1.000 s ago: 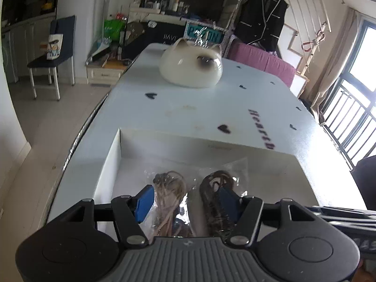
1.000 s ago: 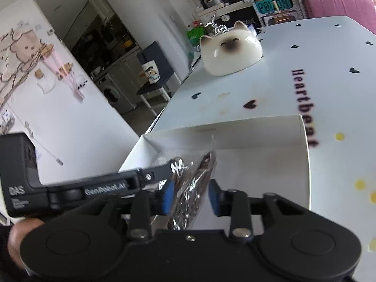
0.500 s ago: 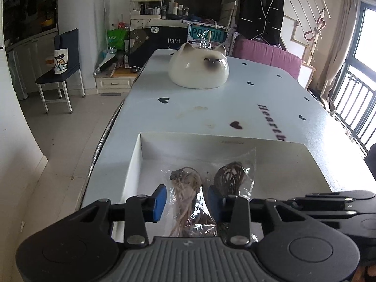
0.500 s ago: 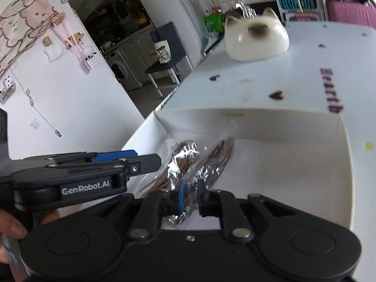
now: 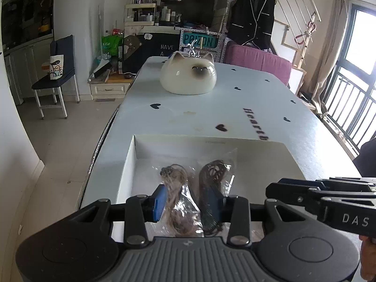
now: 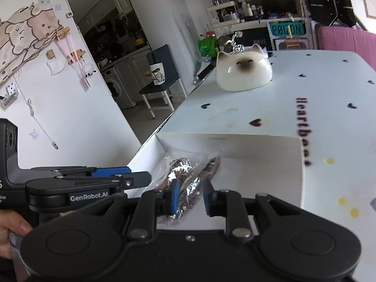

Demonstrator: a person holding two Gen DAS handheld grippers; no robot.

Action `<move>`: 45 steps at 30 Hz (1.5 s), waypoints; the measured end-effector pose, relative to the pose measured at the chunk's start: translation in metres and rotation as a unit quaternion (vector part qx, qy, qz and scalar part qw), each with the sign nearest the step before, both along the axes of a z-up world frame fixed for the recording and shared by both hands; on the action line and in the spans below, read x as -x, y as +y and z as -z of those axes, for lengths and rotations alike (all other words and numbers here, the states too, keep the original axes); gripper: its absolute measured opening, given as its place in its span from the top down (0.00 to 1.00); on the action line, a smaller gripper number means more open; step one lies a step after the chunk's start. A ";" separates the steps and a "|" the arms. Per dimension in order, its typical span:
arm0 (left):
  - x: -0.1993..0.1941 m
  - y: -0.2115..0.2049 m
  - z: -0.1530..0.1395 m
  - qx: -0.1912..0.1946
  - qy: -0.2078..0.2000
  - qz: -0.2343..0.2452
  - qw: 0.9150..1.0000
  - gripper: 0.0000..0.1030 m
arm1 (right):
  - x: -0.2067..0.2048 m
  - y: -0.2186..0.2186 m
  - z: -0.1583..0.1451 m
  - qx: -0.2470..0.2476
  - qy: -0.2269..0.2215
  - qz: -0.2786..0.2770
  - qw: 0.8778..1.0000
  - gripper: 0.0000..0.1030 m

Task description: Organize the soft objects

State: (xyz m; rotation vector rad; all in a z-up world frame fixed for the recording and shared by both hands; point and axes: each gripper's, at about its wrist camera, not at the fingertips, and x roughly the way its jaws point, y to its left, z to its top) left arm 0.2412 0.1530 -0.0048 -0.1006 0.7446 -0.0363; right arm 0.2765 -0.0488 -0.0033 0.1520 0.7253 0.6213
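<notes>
Packet point(image 5: 188, 202) near end hidden behind gripper point(image 5: 188, 201).

1. We see a pale blue-white table point(image 5: 246, 98) scattered with small black hearts, dark lettering and a few yellow dots.
2. We see a plain white box point(image 5: 258, 150).
3. Our clear, glinting bag point(image 5: 188, 202) shows brown and dark brown cords inside.
4. The left gripper point(image 5: 186, 202) is black with blue pads; the right gripper point(image 6: 190, 193) matches it.
5. The cat-shaped ornament point(image 5: 188, 77) is cream with a dark brown face.
6. We see a pink sofa point(image 5: 256, 63) and a navy chair point(image 5: 56, 80).
</notes>
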 end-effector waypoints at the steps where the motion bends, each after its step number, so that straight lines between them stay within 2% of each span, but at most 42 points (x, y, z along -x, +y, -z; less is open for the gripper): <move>1: 0.003 -0.001 -0.001 0.001 -0.001 0.001 1.000 0.59 | 0.003 -0.002 -0.001 0.002 -0.003 0.002 1.000 0.75; 6: 0.020 -0.003 -0.009 0.007 -0.013 0.002 1.000 0.44 | 0.021 -0.015 -0.011 0.012 -0.029 0.017 0.999 0.68; 8: 0.028 -0.005 -0.012 0.010 -0.018 0.002 1.000 0.38 | 0.029 -0.019 -0.015 0.013 -0.038 0.024 0.999 0.56; 11: 0.040 -0.007 -0.018 0.010 -0.030 0.002 1.000 0.28 | 0.041 -0.025 -0.023 0.021 -0.056 0.036 0.998 0.50; 13: 0.048 -0.008 -0.023 0.010 -0.038 0.000 0.999 0.22 | 0.049 -0.030 -0.027 0.022 -0.066 0.044 0.997 0.40; 17: 0.064 -0.011 -0.034 0.004 -0.055 -0.003 0.998 0.08 | 0.068 -0.037 -0.038 0.034 -0.093 0.057 0.993 0.29; 21: 0.082 -0.016 -0.045 0.000 -0.079 -0.003 0.997 0.00 | 0.085 -0.045 -0.046 0.037 -0.112 0.074 0.990 0.21; 29: 0.116 -0.024 -0.055 0.002 -0.103 -0.002 0.995 0.00 | 0.121 -0.066 -0.058 0.046 -0.142 0.107 0.983 0.04; 39: 0.156 -0.036 -0.049 0.002 -0.123 -0.004 0.992 0.00 | 0.161 -0.092 -0.050 0.060 -0.161 0.140 0.975 0.00; 45: 0.177 -0.048 -0.045 -0.016 -0.139 0.002 0.990 0.00 | 0.183 -0.106 -0.043 0.067 -0.174 0.157 0.970 0.00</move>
